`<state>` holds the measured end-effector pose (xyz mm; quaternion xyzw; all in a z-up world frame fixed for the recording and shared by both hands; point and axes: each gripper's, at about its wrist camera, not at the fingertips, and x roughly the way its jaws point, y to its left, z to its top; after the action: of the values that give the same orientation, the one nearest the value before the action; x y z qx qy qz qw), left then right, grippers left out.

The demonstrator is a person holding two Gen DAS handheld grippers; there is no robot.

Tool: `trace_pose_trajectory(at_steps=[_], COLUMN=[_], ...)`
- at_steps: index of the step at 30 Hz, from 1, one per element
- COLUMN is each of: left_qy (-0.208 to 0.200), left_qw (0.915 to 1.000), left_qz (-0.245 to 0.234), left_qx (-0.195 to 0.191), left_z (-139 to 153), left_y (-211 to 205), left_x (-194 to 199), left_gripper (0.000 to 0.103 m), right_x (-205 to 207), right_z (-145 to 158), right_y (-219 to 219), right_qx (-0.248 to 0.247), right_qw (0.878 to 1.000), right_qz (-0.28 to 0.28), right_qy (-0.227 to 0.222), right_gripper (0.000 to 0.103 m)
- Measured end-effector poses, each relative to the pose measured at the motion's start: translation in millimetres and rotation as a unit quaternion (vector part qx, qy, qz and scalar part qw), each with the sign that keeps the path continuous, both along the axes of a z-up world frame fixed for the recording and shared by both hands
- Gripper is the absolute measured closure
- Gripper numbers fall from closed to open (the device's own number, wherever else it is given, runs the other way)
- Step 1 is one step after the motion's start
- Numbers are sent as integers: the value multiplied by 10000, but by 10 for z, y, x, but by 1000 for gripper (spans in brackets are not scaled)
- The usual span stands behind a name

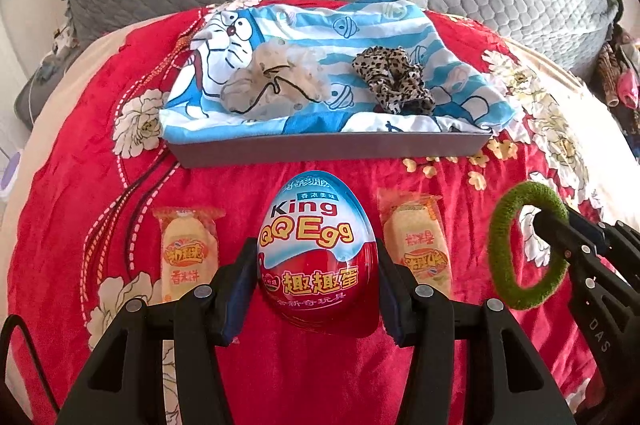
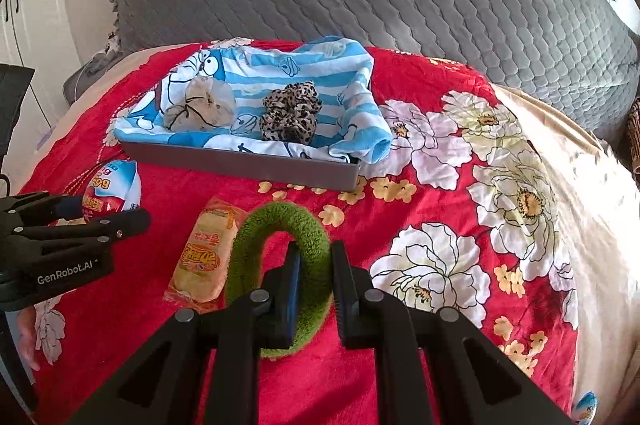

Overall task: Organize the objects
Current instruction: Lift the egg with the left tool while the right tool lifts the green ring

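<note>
Green fuzzy hair band [image 2: 280, 221] pinched by one side of its ring in the right tool [image 2: 316, 257], pads almost together on the soft loop, rest of the ring standing past the fingertips. Glossy egg [image 1: 318, 245] clamped across its widest part in the left tool [image 1: 318, 265], narrow end aimed at the grey tray [image 1: 328, 145].

Judged likeliest to go wrong: egg squirting out. Smooth, rounded shell against two narrow pads (little contact on either side), so any easing of the squeeze or a sharp tilt could have let it twist free. Would probably have dropped onto the red floral blanket [image 1: 100, 185] between the two snack packets [image 1: 188, 257] [image 1: 416, 245] and rolled toward the bed's near edge.

Second risk: floppy band catching on the tray's near wall, or dragging the cartoon cloth [image 1: 280, 25] that lined it, if carried in too low.

Third: both tools close side by side and seemingly bound for the same tray, so a knock between them looked possible.

Tray sat beyond both tools, toward the bed's far edge, with a beige scrunchie [image 1: 272, 85] and a leopard scrunchie [image 1: 392, 81] already inside. Egg held opposite the middle of the near wall, band nearer the tray's right corner. Could not tell how far either hung above the blanket.
</note>
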<state>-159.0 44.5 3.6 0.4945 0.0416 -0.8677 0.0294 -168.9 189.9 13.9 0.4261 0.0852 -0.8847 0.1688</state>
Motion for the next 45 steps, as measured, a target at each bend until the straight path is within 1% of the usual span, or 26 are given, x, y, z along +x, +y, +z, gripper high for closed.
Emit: trace_pose_trajectory(at_steps=[13,20,28,45], left_qy=[208,319,483,643], left_qw=[9998,9994,9988,9979], left_qz=[-22,-49,-38,24], left_qx=[-28,-107,-91,-69], left_z=[239,339,473,638], left_y=[47,76,75,45], left_x=[86,139,161,171], left_gripper=[48,48,48,48], right_x=[105,158,206,204], right_z=[203,296,424,592], right_y=[-17,-16,-49,-111], right_qx=[-65,-101,-159,-217], right_qw=[9998,9996,9989,9979], right_qz=[47,61,132,177], right_qy=[186,273,425,591], right_gripper=[88,88,88,88])
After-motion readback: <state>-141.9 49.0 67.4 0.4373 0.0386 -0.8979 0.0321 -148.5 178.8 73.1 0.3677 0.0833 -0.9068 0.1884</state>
